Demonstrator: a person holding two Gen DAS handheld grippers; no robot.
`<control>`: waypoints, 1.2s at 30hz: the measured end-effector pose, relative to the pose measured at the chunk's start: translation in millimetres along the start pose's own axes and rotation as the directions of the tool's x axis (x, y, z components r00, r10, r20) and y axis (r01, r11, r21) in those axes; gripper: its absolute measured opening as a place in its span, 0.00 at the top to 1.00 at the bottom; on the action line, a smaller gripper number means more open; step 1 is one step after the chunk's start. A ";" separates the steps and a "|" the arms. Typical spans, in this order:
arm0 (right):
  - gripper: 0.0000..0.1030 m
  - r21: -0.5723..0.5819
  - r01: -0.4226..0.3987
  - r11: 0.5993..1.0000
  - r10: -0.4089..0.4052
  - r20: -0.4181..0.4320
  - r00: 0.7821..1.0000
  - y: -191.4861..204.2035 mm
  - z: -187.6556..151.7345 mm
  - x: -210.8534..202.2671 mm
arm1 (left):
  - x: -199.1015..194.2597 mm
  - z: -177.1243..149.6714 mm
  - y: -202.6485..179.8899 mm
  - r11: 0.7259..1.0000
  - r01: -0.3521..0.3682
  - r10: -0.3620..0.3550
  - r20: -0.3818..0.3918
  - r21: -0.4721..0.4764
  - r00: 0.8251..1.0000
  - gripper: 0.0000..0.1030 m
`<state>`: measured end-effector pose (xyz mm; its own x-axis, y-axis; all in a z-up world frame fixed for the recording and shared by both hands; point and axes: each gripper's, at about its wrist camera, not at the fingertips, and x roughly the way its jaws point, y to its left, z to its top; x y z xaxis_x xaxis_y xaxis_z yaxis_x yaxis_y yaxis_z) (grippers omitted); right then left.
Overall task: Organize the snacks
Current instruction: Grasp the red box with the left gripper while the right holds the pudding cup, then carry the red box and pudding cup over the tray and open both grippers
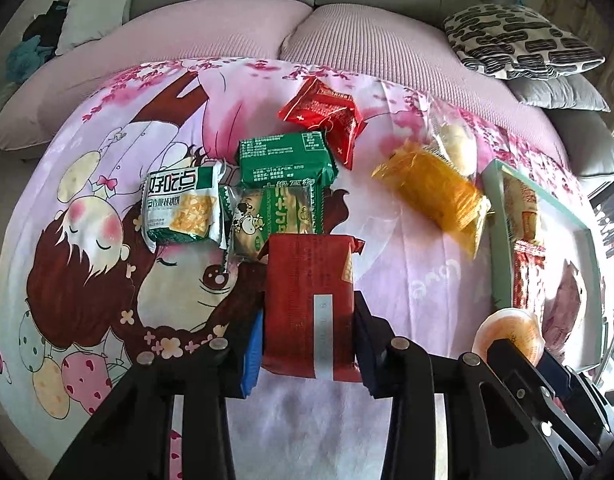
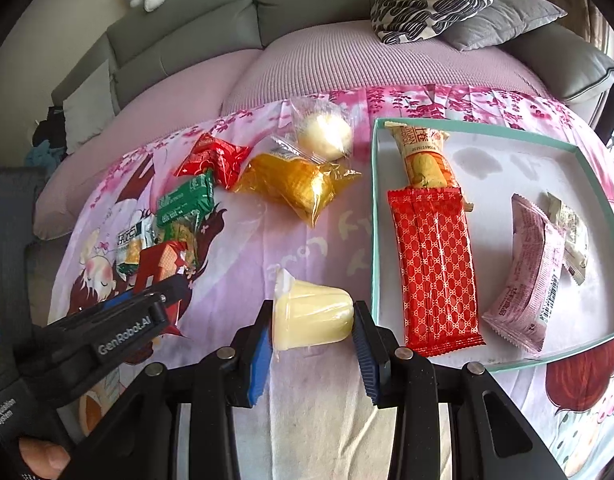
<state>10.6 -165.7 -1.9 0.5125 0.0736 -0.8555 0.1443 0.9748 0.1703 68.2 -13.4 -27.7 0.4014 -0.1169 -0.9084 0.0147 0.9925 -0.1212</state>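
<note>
While the left gripper point(image 1: 309, 344) pinches a dark red wafer pack point(image 1: 309, 300) and the right gripper point(image 2: 313, 334) clamps a yellow jelly cup point(image 2: 313, 316) just outside the teal box's point(image 2: 374, 216) left wall, I'd guess we're mid-sort, so next both need lifting over that rim beside the 4 snacks inside.

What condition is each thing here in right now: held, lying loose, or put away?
Left gripper: shut on dark red packet.
Right gripper: shut on jelly cup, tipped sideways.
Tray: open, holding four snacks.
Red patterned bar: lying flat in the tray.
Yellow bag: loose on the cloth.
</note>
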 end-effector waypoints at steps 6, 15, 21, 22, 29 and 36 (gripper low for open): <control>0.61 0.030 0.003 1.000 -0.004 0.041 0.999 -12.0 10.6 -9.9 | -13.9 0.8 -5.0 0.999 0.035 -0.035 0.013 -0.004 0.999 0.60; 0.61 0.130 0.119 0.984 -0.140 0.167 0.976 -74.1 42.7 -25.0 | -18.2 21.6 -61.6 0.991 0.109 -0.112 0.029 0.083 0.993 0.60; 0.61 0.206 0.178 0.962 -0.219 0.197 0.956 -112.3 53.2 -24.8 | -21.2 39.8 -117.4 0.974 0.147 -0.159 0.055 0.172 0.986 0.64; 0.61 0.223 0.174 0.959 -0.219 0.196 0.956 -119.3 54.8 -23.4 | -22.1 42.0 -127.2 0.970 0.152 -0.166 0.058 0.189 0.984 0.64; 0.61 0.307 0.175 0.936 -0.237 0.178 0.955 -158.0 52.1 -20.6 | -19.4 43.7 -163.3 0.961 0.125 -0.142 0.051 0.249 0.989 0.66; 0.61 0.394 0.180 0.901 -0.237 0.102 0.966 -185.2 38.8 -20.1 | 0.2 28.4 -127.7 0.982 0.058 -0.058 -0.001 0.179 0.998 0.65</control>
<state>6.4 -355.8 2.8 0.5470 -0.1815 -0.8172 0.5558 0.8088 0.1924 92.4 -139.2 -1.1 0.3986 -0.1747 -0.9003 0.2012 0.9744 -0.1001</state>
